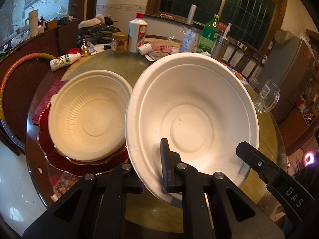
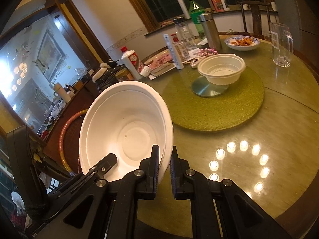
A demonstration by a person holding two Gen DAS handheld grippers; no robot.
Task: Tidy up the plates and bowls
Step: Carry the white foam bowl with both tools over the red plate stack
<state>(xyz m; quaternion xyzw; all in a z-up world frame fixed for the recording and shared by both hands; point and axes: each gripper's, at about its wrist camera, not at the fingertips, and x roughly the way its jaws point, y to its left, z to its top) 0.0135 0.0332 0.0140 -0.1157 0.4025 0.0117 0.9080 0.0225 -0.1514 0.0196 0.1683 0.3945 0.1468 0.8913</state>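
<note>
Both grippers have hold of the same white bowl [image 1: 191,107], tilted steeply with its open side toward the cameras. In the left wrist view the left gripper [image 1: 153,177] is closed down on the bowl's near rim at the bottom centre of the frame: one blue-padded finger stands inside the bowl and the other lies behind the wall, partly hidden. At the lower right of that frame a black finger of the right gripper [image 1: 257,159] reaches in over the rim. The right wrist view shows the opposite grip: the right gripper [image 2: 164,159] is pinched on the bowl's [image 2: 127,127] right-hand rim at the bottom centre, one finger inside and one outside, with only the wall between them, while a finger of the left gripper [image 2: 105,164] pokes in from the lower left. Only the left wrist view shows the ribbed cream bowl [image 1: 89,117] at centre left, sitting on a dark red plate with a gold edge [image 1: 59,155] just beside the held bowl. Only the right wrist view shows a second ribbed bowl [image 2: 221,69] in the upper right, resting on a round green mat [image 2: 209,115] on the glass-topped table [image 2: 279,139], along with a dish of food [image 2: 242,42] and a glass mug [image 2: 281,43] farther back.
</note>
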